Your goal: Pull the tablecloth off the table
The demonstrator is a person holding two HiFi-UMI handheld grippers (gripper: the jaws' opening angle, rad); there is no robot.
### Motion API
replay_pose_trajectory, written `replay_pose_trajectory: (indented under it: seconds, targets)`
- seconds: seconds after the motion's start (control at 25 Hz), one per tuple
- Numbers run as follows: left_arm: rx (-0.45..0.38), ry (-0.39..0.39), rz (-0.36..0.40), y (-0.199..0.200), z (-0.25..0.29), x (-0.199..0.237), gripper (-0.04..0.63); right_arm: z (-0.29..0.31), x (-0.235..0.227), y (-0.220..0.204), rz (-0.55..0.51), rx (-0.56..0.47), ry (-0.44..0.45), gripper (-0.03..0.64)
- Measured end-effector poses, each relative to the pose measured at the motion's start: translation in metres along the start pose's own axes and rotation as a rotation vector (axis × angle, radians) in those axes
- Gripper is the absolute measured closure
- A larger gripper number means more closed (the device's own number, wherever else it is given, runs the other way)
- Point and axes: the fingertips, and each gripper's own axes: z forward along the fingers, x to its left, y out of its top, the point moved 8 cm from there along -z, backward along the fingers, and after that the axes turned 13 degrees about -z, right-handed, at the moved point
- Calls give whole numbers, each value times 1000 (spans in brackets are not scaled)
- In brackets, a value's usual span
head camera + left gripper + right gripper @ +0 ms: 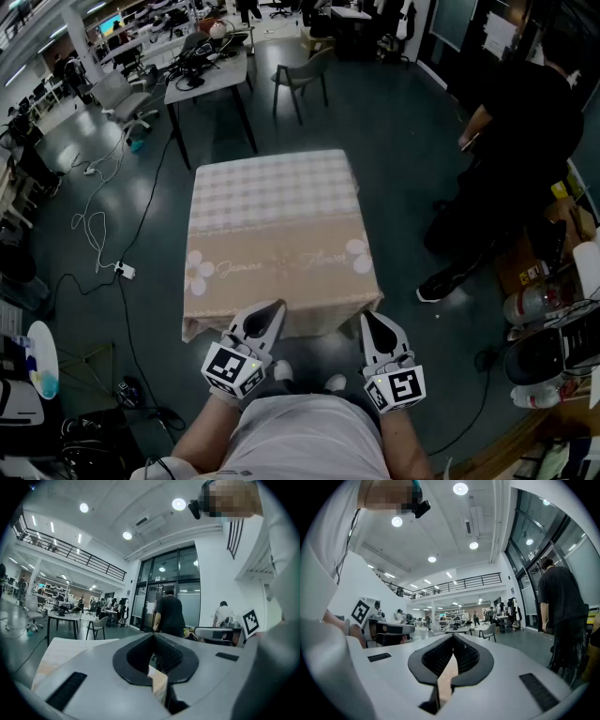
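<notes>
cloth [277,234] spread flat over surface, which is hidden beneath it; near hem hangs toward person. left hand-held gripper [270,314] and right hand-held gripper [372,323] both clamped on that hem, beige fold pinched between jaws. step in hand: grip made, pull not begun. next, likely: draw both back together, level, evenly.

Both forearms reach forward from the torso, side by side and level. The left gripper [270,309] and right gripper [369,321] point straight ahead, each with its jaws pinched together on a fold of cloth [157,683].
</notes>
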Motion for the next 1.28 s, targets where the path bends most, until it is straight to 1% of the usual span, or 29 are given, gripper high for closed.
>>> replay_pose_trajectory:
  seconds: [0.36, 0.48, 0.6, 0.72, 0.84, 1.04, 1.28]
  targets:
    - [9, 43, -15, -6, 17, -19, 584, -12, -21, -4, 9, 1, 29, 591]
    - [8, 66, -14, -9, 22, -29, 584, -18, -31, -5, 17, -24, 55, 591]
    - [6, 94, -9, -15, 24, -38, 584, -22, -40, -10, 42, -50, 101, 589]
    - [10, 127, -2, -24, 23, -43, 584, -24, -47, -16, 49, -46, 136, 589]
    - [13, 156, -14, -30, 23, -46, 584, -25, -54, -19, 71, -35, 150, 589]
    - [6, 182, -40, -37, 22, -37, 584, -19, -55, -26, 70, -23, 178, 589]
    - [-15, 200, -52, -30, 30, -9, 584, 13, -55, -25, 66, -17, 197, 589]
